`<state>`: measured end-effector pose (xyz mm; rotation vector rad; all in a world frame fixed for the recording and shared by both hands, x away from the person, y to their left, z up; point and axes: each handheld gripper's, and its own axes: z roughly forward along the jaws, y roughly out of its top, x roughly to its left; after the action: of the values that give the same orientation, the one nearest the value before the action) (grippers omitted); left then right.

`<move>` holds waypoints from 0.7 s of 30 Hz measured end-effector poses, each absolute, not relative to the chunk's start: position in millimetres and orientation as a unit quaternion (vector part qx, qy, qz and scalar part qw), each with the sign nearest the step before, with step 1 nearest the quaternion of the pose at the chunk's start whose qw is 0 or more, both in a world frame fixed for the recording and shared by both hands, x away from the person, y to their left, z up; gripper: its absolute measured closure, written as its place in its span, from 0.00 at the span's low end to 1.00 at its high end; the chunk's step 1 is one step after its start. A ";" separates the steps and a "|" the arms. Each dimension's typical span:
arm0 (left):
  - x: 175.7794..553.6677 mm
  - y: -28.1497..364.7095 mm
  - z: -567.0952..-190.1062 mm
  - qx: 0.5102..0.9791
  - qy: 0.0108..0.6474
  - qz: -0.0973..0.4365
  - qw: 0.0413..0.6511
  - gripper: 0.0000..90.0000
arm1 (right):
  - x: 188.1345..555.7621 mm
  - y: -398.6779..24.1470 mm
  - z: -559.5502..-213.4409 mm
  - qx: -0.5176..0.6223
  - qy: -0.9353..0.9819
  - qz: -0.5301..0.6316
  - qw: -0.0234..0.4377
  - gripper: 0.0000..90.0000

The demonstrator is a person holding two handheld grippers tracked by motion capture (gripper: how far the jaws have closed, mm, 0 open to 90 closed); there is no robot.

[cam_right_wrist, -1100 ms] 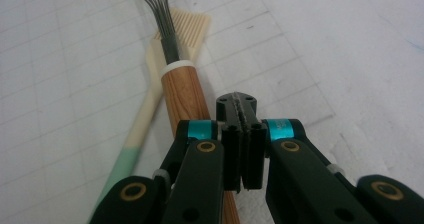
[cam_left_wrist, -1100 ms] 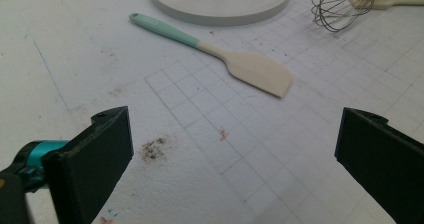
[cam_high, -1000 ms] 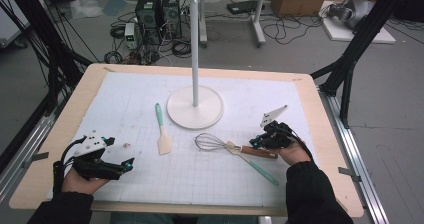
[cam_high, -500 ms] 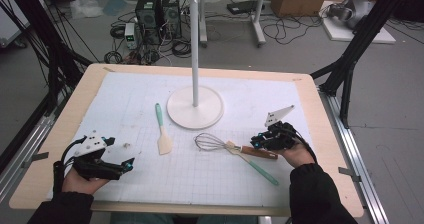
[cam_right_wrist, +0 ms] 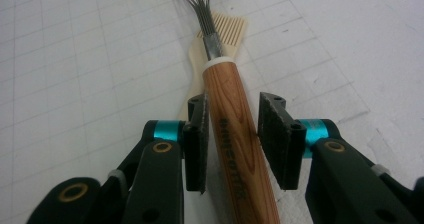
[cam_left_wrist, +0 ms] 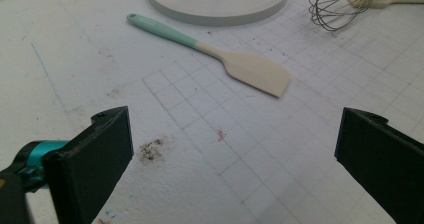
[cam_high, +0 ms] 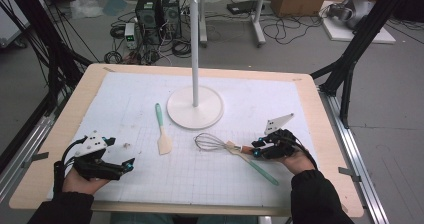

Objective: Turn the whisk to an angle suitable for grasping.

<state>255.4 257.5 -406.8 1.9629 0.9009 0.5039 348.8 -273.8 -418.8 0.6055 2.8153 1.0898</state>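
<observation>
A wire whisk [cam_high: 207, 143] with a wooden handle [cam_right_wrist: 235, 134] lies on the white mat, crossing a cream silicone brush [cam_right_wrist: 227, 29] with a teal handle [cam_high: 262, 171]. My right gripper [cam_high: 255, 150] [cam_right_wrist: 232, 139] straddles the wooden handle. Its jaws have just been opening; the handle lies between them with a gap at the right pad [cam_right_wrist: 272, 134]. My left gripper [cam_high: 131, 164] [cam_left_wrist: 232, 159] rests at the near left, wide open with nothing between its jaws. A spatula [cam_high: 161, 129] [cam_left_wrist: 240, 66] with a teal handle lies ahead of it.
A white stand [cam_high: 195, 109] with a round base [cam_left_wrist: 220, 4] and a tall hooked pole rises mid-table behind the utensils. The gridded white mat [cam_high: 125, 99] covers a wooden table [cam_high: 60, 134]. Black frame legs flank both sides.
The right hand has shifted slightly at the whisk handle and its grey plate sits a little lower. The left hand and the utensils lie as before.
</observation>
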 end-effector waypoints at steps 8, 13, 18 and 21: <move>255.1 257.9 -406.6 0.793 0.363 0.204 0.445 0.03 | 348.9 -270.4 -424.8 0.189 0.918 0.346 0.033 0.69; 255.5 257.5 -407.1 0.792 0.363 0.204 0.445 0.03 | 349.7 -267.7 -429.2 0.185 0.921 0.342 0.031 0.67; 255.5 257.8 -406.9 0.792 0.363 0.203 0.446 0.03 | 351.4 -262.8 -432.7 0.174 0.925 0.336 0.034 0.67; 255.6 257.6 -407.1 0.792 0.363 0.203 0.446 0.03 | 352.0 -261.5 -433.4 0.167 0.926 0.337 0.037 0.69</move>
<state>255.6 257.6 -407.1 1.9631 0.9002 0.5036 352.0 -261.5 -433.4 0.5129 2.8426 1.0349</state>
